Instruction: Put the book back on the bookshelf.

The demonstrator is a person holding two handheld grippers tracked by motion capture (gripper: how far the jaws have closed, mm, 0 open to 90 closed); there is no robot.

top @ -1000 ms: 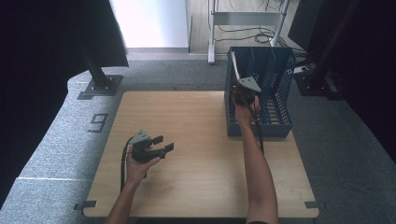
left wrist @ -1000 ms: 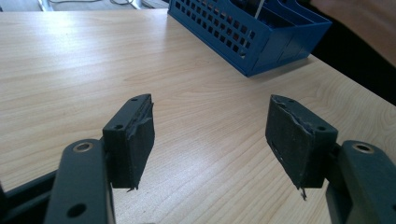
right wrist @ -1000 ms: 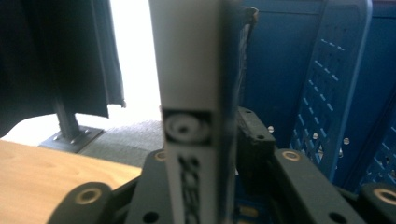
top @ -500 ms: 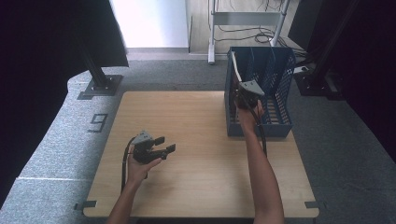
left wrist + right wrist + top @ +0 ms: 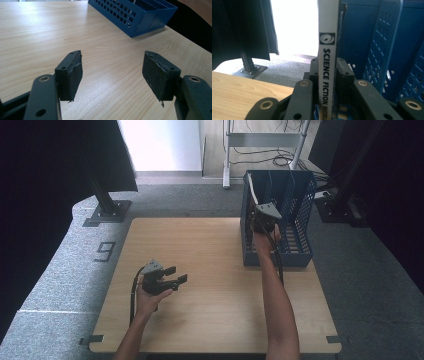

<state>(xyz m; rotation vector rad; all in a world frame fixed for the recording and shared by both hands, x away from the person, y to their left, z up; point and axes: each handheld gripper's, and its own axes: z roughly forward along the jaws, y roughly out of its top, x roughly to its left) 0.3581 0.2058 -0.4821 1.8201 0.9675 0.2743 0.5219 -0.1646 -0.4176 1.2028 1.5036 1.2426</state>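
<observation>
The right gripper (image 5: 327,72) clamped the white spine of a thin magazine (image 5: 327,50), upright at the blue slotted plastic file rack (image 5: 295,215), apparently in its left compartment. The left gripper (image 5: 112,72) hovered, jaws spread, above the pale wooden table (image 5: 210,265).

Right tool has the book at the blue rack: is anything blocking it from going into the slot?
Nothing visible blocks it. The right tool is shut on the upright book, whose spine stands at the left end of the blue rack. The slot's depth cannot be made out. The left tool hangs open, well apart.
</observation>
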